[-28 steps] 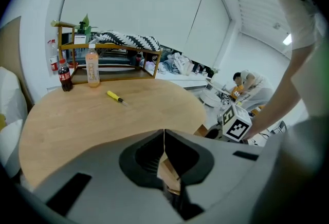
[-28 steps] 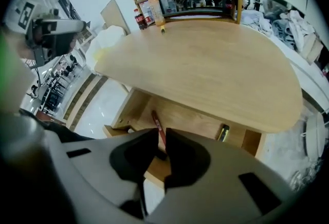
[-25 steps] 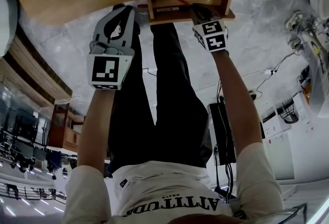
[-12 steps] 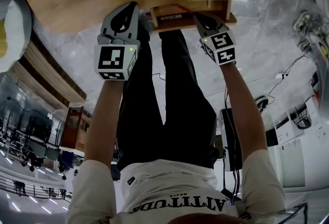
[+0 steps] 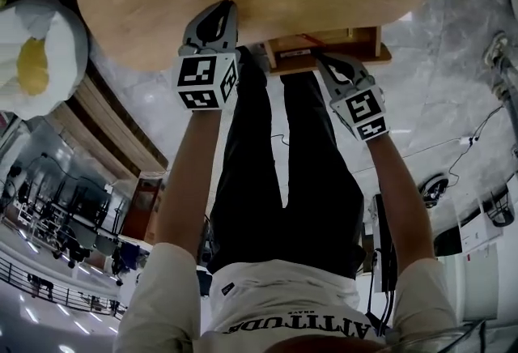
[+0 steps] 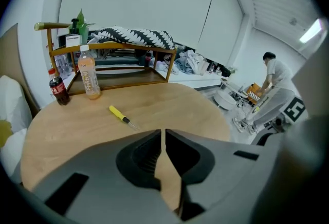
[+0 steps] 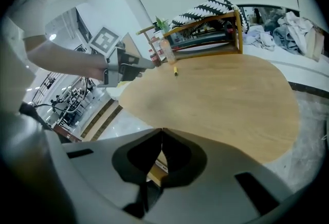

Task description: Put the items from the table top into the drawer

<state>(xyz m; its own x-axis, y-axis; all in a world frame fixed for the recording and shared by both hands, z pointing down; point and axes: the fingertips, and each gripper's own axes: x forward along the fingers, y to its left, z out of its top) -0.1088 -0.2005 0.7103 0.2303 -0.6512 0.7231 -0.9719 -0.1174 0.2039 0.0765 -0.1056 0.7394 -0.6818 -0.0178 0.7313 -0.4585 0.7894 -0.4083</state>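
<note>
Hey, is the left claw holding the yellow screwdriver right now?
No, the yellow screwdriver lies loose on the table top, well beyond the left claw, whose jaws are shut on nothing.

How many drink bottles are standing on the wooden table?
2. A dark bottle at the table's far left edge, and a taller orange-drink bottle beside it, in front of the wooden shelf. More may hide behind the shelf.
</note>
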